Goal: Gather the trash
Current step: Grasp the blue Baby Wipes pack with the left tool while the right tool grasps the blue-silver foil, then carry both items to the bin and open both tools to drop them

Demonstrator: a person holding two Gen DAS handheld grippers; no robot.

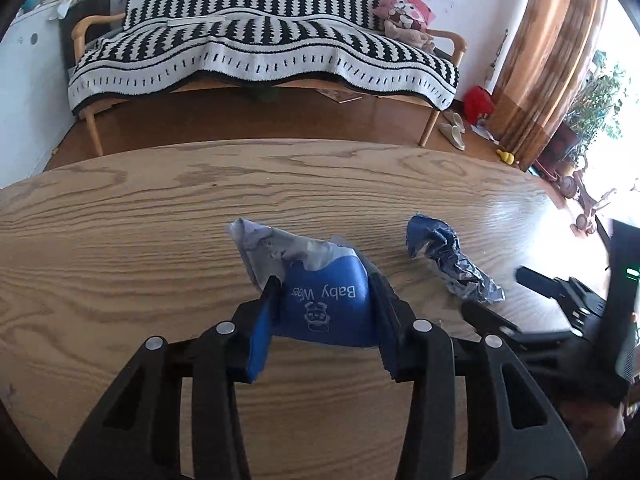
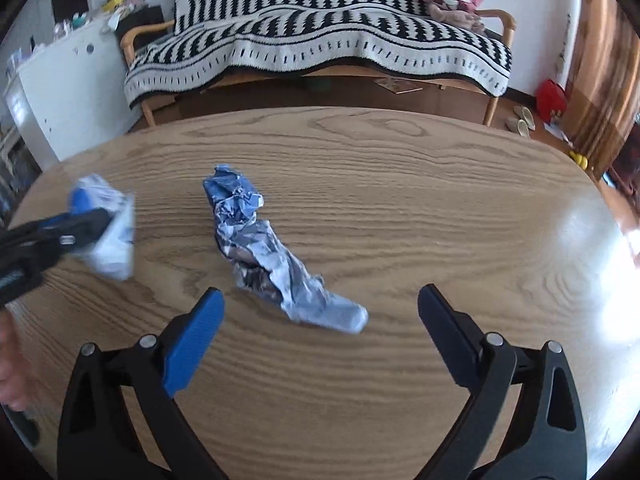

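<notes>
Left wrist view
My left gripper [image 1: 326, 300]: closed onto the baby wipes packet [image 1: 320, 300], which sits squeezed between my two pads, its torn silvery end sticking out past the fingertips.
Packet feel: glossy blue film, soft, bulging under the squeeze.
Other trash: the crumpled wrapper [image 1: 448, 264] lies on the wooden table [image 1: 160, 232], off to the right of these fingers, apart from the packet.

Right wrist view
My right gripper [image 2: 320, 300]: spread wide, holding nothing.
Key relation: the crumpled wrapper [image 2: 272, 252] lies just ahead, its near end between my fingertips; its long axis runs diagonally, far-left to near-right.
Nearer arm: I judge the right one.
Wrapper texture: crinkled blue-and-silver foil, twisted, thin, likely springy.
Left gripper [image 2: 80, 220]: far left of my fingers, blurred, with the packet.
</notes>
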